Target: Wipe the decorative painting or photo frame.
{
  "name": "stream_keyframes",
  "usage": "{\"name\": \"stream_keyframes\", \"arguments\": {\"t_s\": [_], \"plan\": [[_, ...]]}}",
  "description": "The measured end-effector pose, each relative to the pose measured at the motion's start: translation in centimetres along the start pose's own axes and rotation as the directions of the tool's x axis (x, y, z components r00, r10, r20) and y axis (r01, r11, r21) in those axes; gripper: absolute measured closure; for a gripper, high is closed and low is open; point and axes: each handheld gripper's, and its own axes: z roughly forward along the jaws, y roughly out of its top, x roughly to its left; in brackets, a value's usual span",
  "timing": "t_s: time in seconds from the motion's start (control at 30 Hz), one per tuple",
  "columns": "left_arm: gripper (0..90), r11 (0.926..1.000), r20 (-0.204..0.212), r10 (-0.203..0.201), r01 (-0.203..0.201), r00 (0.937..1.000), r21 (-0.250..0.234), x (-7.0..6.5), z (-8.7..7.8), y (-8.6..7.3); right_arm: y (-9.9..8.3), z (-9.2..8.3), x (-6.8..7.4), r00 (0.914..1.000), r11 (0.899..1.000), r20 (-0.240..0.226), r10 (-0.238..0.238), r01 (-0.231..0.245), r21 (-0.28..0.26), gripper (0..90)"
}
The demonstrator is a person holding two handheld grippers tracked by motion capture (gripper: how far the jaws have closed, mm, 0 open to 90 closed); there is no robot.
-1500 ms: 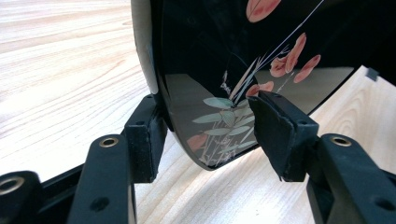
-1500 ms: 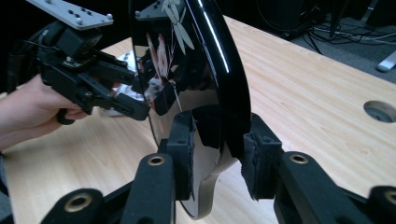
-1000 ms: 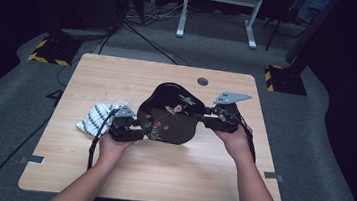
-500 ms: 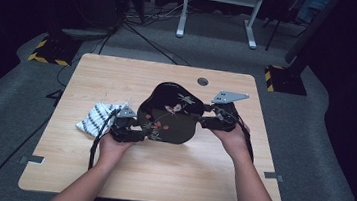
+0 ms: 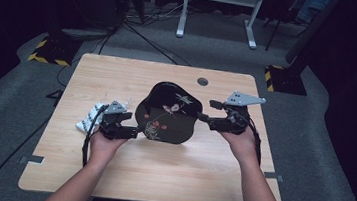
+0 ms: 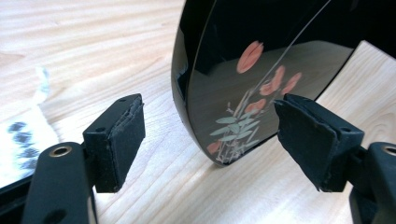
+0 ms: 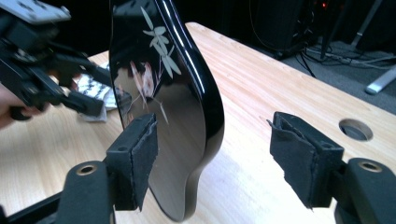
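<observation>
Judging from my screens, the black lacquered tray now lies set down mid-table, my left gripper and right gripper have just been opening off its edges, pads clear, leaving only withdrawal.

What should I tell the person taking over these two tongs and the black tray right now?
Left tongs: open, jaws just widened, the tray's edge stands between the pads with gaps on both sides.
Right tongs: open, jaws just widened too, the tray's other edge is between the pads and not pressed.
Black flowered tray: flat in the middle of the wooden table, between both tongs.
Spotted white cloth: lies on the table beside the left tongs.
Done: tray set down and let go.
Left: probably draw both tongs back clear of the tray; the cloth looks untouched.
</observation>
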Motion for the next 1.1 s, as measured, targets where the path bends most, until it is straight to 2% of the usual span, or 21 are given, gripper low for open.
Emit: {"name": "stream_keyframes", "arguments": {"t_s": [0.03,0.07,0.1,0.2,0.23,0.33,0.37,0.43,0.5,0.63,0.8,0.93,1.1], "plan": [[24.0,0.9998,-0.004,0.021,-0.021,0.9998,0.001,-0.2,-0.6,0.1,-0.1,-0.3,0.1,1.0,1.0,0.006,0.0,0.0,0.001,32.7],[24.0,0.9998,-0.004,0.021,-0.021,0.9998,0.001,-0.2,-0.6,0.1,-0.1,-0.3,0.1,1.0,1.0,0.006,0.0,0.0,0.001,32.7],[24.0,0.999,-0.013,0.045,-0.045,0.9989,0.003,-0.6,-1.5,0.3,-0.1,-0.6,0.1,0.9999,1.0,0.013,0.001,-0.001,0.003,32.7],[24.0,0.9962,-0.018,0.084,-0.084,0.9964,-0.023,-1.6,-3.8,0.6,-0.4,-2.1,0.6,0.9997,1.0,0.025,0.004,-0.004,-0.002,32.5],[24.0,0.9962,-0.018,0.084,-0.084,0.9964,-0.023,-1.6,-3.8,0.6,-0.4,-2.1,0.6,0.9997,1.0,0.025,0.004,-0.004,-0.002,32.5],[24.0,0.9935,-0.017,0.105,-0.106,0.9943,-0.043,-2.3,-6.0,0.4,-0.8,-3.4,0.9,0.9995,1.0,0.032,0.002,-0.002,-0.01,32.2],[24.0,0.9935,-0.017,0.105,-0.106,0.9943,-0.043,-2.3,-6.0,0.4,-0.8,-3.4,0.9,0.9995,1.0,0.032,0.002,-0.002,-0.01,32.2],[23.9,0.9925,-0.011,0.114,-0.114,0.9935,-0.044,-2.5,-7.0,0.2,-1.1,-4.5,1.1,0.9993,1.0,0.037,0.003,-0.003,-0.004,31.4],[23.9,0.9909,-0.018,0.128,-0.129,0.9916,-0.039,-2.6,-7.8,-0.2,-1.3,-4.7,1.1,0.9993,1.0,0.038,0.003,-0.003,-0.002,31.1],[23.6,0.9896,-0.031,0.142,-0.142,0.9894,-0.023,-1.9,-9.1,-1.1,-2.1,-5.5,1.1,0.999,1.0,0.044,0.012,-0.012,0.009,29.2],[23.4,0.9902,-0.055,0.14,-0.14,0.9887,-0.002,-0.5,-10.2,-2.2,-3.6,-6.4,0.5,0.9968,0.999,0.061,0.052,-0.053,0.004,26.7],[23.0,0.9903,-0.091,0.138,-0.136,0.9862,0.03,0.8,-10.8,-3.3,-4.9,-6.9,0.0,0.9938,0.996,0.074,0.084,-0.084,-0.003,25.3],[22.8,0.9916,-0.137,0.124,-0.118,0.9827,0.052,2.2,-11.6,-4.9,-6.9,-7.0,-0.5,0.9885,0.995,0.117,0.095,-0.098,0.021,25.0]]}}
